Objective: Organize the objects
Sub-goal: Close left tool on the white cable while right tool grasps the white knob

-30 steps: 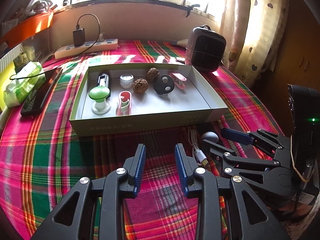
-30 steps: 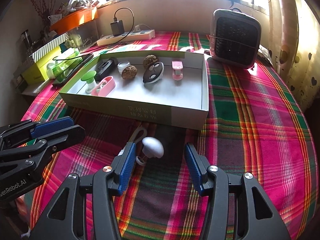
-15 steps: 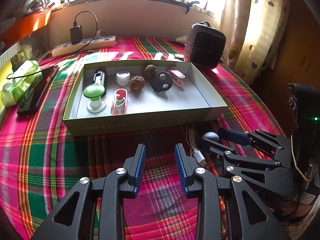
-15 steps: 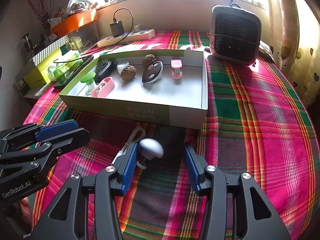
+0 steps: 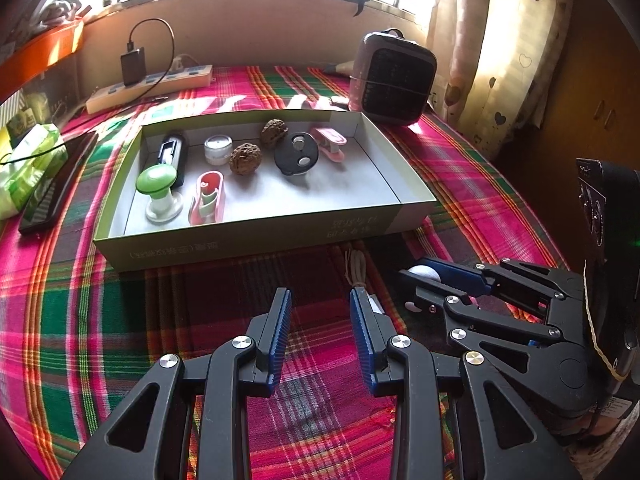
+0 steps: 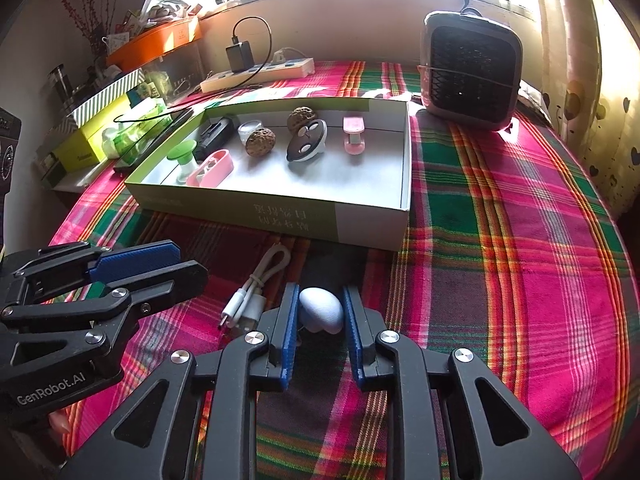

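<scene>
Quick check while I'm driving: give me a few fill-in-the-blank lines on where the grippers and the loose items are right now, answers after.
1. The right gripper has its jaws closed around the white ____-shaped object.
2. The left gripper holds ____ between its jaws.
3. The coiled white cable lies on the tablecloth, ____ the box.
4. The green-capped item stands ____ the box.

Answers: mushroom; nothing; outside; inside

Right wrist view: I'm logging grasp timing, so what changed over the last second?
The right gripper moved forward and narrowed its jaws around the white mushroom-shaped piece, which now sits between the blue pads; full contact is unclear. The left gripper stayed open over the tablecloth. The white cable and the box contents kept their places.
</scene>
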A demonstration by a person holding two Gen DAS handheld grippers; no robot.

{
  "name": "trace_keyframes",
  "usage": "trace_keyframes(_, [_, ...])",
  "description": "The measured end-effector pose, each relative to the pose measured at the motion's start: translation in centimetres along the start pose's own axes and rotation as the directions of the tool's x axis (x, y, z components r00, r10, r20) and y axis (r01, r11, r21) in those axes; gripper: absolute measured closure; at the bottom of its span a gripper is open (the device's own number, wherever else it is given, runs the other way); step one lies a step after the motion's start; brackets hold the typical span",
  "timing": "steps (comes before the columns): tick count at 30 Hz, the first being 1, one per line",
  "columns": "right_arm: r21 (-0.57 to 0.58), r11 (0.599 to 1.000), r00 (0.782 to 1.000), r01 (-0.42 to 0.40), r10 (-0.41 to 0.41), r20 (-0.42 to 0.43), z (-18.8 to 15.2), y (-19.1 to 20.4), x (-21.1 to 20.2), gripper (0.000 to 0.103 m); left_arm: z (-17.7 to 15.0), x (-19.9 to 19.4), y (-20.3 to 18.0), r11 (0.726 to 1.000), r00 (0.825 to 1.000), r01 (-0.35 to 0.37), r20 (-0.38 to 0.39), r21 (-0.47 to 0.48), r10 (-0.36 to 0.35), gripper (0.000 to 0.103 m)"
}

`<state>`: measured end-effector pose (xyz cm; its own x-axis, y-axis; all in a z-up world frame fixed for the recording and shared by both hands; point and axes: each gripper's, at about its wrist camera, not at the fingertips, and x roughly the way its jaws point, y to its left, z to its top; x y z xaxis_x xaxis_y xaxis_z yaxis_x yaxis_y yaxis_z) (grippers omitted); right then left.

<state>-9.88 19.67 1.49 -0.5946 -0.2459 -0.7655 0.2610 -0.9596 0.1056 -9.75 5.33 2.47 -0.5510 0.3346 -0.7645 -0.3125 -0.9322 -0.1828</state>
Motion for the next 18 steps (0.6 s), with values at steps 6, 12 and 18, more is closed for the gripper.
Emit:
trace_keyframes(6, [0.013, 1.000, 1.000, 0.020, -0.020, 0.004, -0.4, -1.0, -0.6, 0.080, 0.2, 0.6, -1.3, 0.999, 0.999, 0.021, -0.025, 0.024, -0.020, 0.074])
trace_keyframes(12, [0.014, 0.999, 0.999, 0.032, -0.032, 0.010, -0.8, -1.7, -1.1, 0.080, 0.2, 1.5, -2.5, 0.999, 0.999, 0.021, -0.046, 0.047, -0.019, 0.074])
trace_keyframes(18, [0.022, 0.999, 0.999, 0.038, -0.038, 0.018, -0.9, -2.3, -1.5, 0.080, 0.1, 2.2, -3.2, 0.998, 0.998, -0.003, -0.066, 0.067, 0.007, 0.074])
